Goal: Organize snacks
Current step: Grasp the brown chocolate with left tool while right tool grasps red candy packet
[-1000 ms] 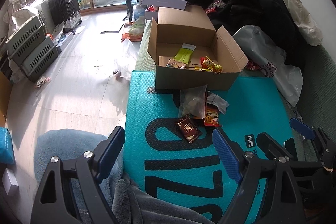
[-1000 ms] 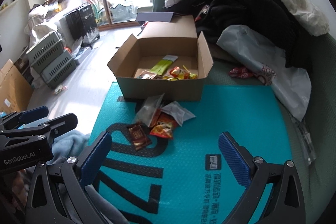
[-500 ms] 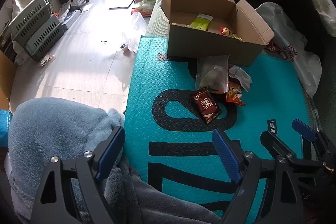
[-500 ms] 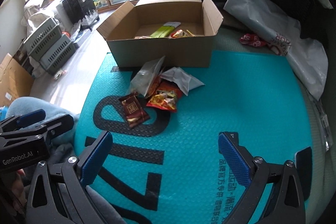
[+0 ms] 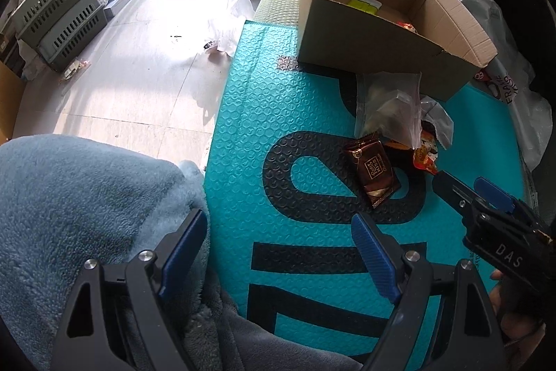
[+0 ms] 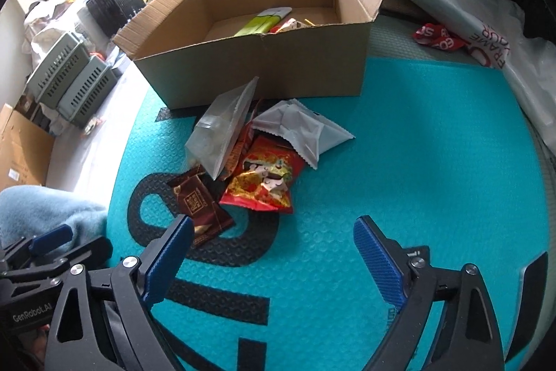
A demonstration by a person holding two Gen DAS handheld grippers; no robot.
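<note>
We see both claws spread and empty, right gripper [image 6: 271, 252] just narrowing above the brown packet [image 6: 199, 207] near the box [image 6: 250, 65], left gripper [image 5: 278, 252] off pile; risk: overlapped bags [image 6: 222, 134] drag along.

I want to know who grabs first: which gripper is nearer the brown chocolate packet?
Right. The right gripper has one fingertip overlapping the brown chocolate packet; the left gripper hangs well short of it, over the teal mat's edge.
</note>
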